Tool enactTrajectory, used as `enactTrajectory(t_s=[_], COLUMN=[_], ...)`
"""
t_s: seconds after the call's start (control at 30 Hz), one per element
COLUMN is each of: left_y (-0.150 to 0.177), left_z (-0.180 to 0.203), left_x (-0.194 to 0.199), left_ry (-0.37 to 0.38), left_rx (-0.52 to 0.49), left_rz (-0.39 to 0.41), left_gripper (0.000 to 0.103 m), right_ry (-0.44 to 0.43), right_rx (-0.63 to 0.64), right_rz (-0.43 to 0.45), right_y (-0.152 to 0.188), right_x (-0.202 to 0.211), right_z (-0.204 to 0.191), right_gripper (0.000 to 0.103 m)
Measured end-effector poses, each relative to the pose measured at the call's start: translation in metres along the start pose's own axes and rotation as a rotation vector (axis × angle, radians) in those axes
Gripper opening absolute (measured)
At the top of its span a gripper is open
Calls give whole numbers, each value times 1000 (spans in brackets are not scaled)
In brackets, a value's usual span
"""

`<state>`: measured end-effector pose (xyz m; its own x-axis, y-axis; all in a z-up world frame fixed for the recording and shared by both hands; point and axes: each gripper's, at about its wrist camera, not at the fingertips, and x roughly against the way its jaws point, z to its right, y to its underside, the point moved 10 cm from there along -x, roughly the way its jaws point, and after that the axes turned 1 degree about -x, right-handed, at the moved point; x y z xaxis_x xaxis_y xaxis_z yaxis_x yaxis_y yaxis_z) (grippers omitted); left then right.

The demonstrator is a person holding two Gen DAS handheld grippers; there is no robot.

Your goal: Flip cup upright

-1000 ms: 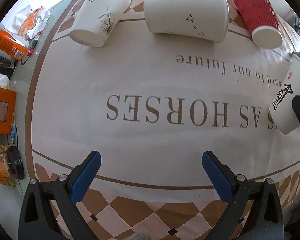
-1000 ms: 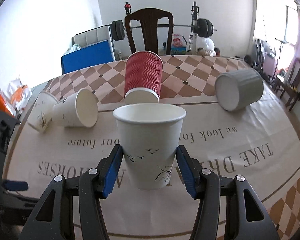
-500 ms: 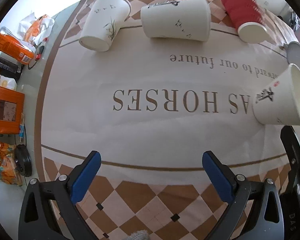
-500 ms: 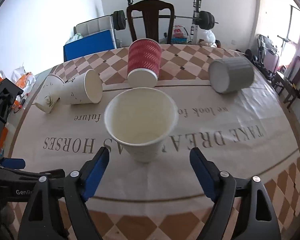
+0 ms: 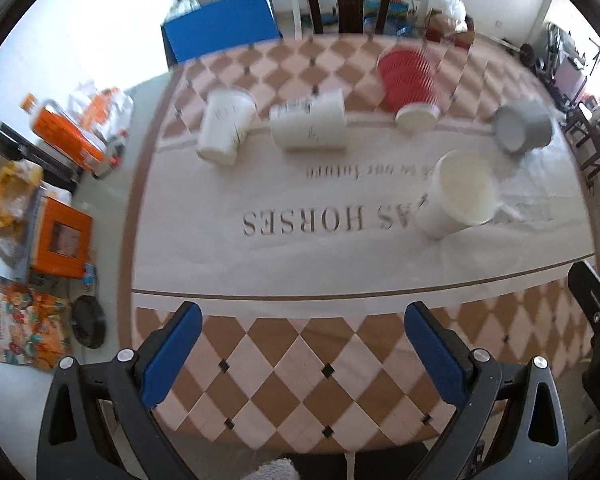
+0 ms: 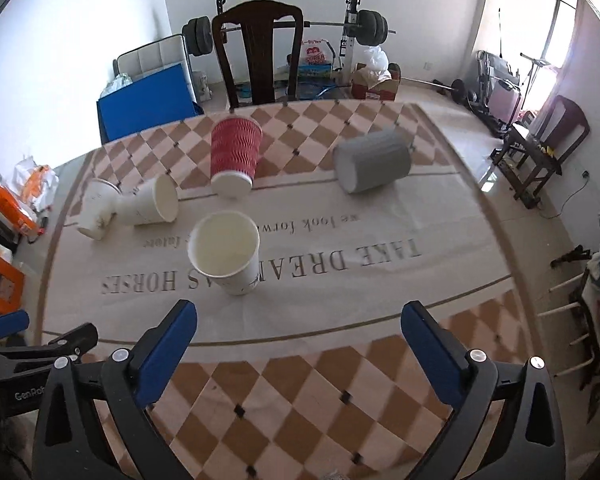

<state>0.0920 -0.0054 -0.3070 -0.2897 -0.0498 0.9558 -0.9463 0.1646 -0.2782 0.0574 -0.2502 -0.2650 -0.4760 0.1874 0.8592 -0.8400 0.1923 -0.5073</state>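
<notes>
A white paper cup (image 6: 226, 256) stands upright, mouth up, on the printed tablecloth; it also shows in the left wrist view (image 5: 458, 194). My right gripper (image 6: 300, 340) is open and empty, well back from it above the near checkered border. My left gripper (image 5: 300, 340) is open and empty, also near the table's front edge. Two white cups (image 6: 154, 202) (image 6: 96, 210) lie on their sides at the back left. A red ribbed cup (image 6: 234, 158) lies tipped with its white base toward me. A grey cup (image 6: 372, 164) lies on its side at the back right.
A dark wooden chair (image 6: 258, 52) stands behind the table (image 6: 300, 380). Orange boxes and snack bags (image 5: 56, 236) lie on the side surface left of the table. Weights, a blue box (image 6: 148, 100) and another chair (image 6: 548, 140) are on the floor beyond.
My right gripper opened, let go of the white cup standing upright, and pulled back and up. My left gripper also drew back toward the table's front edge.
</notes>
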Motion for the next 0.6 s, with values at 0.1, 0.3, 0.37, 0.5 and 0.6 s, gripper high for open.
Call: enactTrajectory(t_s=[0.1,0.3,0.37,0.5,0.6], left_y=[-9,-23,-24,-22,-20], left_z=[-3,-2,-1,0,0], left_x=[46,127,146,172,186], left_ry=[-3,24,17,29,24], left_rx=[14,41,44,67,76], left_rz=[67,179,199,216,224], left_gripper=[103,103,103,103,103], right_ry=[2,-18,-30,-31,-34], right_rx=[13,45,46,51,44], right_rz=[-3,12,21,45,45], right_y=[-13,-38,-45,-56,-59], right_x=[40,113,133,164,179], right_z=[4,10,13,21,27], right_gripper=[103,103,103,103,103])
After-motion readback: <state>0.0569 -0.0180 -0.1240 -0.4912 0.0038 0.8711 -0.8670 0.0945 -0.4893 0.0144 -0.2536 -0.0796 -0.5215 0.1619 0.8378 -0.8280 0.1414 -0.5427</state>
